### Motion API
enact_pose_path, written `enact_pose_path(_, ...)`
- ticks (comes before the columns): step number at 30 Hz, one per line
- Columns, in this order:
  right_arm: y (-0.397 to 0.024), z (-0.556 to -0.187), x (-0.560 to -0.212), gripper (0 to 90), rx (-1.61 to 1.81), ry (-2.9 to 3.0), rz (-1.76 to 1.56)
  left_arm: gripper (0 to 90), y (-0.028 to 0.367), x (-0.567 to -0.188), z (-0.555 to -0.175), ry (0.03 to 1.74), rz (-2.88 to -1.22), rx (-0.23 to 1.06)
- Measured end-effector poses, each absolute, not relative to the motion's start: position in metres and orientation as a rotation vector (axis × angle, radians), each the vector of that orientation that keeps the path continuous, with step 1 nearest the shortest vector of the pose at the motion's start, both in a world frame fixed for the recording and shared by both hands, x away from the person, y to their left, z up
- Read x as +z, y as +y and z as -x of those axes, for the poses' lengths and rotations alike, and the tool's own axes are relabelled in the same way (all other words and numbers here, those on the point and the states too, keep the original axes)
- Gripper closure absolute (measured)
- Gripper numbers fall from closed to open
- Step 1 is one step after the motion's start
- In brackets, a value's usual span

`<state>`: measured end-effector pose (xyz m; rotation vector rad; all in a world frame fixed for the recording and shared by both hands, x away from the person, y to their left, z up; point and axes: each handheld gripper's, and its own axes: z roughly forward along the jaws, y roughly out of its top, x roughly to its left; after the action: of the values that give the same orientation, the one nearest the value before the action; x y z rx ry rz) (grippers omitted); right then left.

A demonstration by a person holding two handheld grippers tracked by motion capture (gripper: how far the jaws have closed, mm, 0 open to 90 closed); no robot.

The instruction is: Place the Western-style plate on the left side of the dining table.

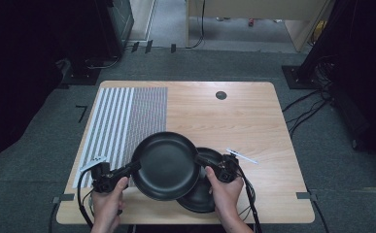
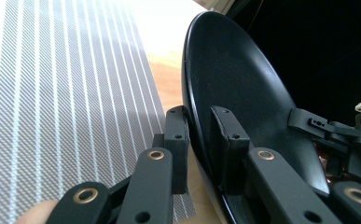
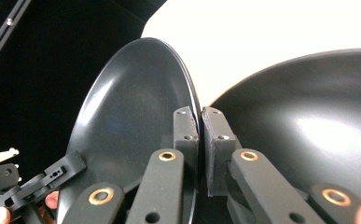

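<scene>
A black plate (image 1: 166,165) is held between both grippers, partly over a second black plate (image 1: 201,198) that lies on the table near the front edge. My left gripper (image 1: 136,166) grips the upper plate's left rim. In the left gripper view the gripper (image 2: 199,135) has one jaw on each side of the plate (image 2: 243,93). My right gripper (image 1: 198,159) is on the opposite rim. In the right gripper view this gripper (image 3: 200,126) is pinched tight on the upper plate (image 3: 131,121), with the lower plate (image 3: 308,130) to its right.
A grey striped mat (image 1: 122,121) covers the left part of the wooden table (image 1: 253,121). A thin white stick (image 1: 241,156) lies just right of the plates. A round cable hole (image 1: 221,95) is near the far edge. Cables trail on the floor at the right.
</scene>
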<state>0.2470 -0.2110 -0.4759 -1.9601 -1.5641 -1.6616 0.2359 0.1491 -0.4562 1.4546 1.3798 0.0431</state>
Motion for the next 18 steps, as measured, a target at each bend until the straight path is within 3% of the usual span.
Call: enact_pose_path(18,-0.145,-0.313,-0.447,86.3,-1.644,-1.632,1.867,78.8,0.213,-0.434,-0.274,1.440,-1.356,0.103)
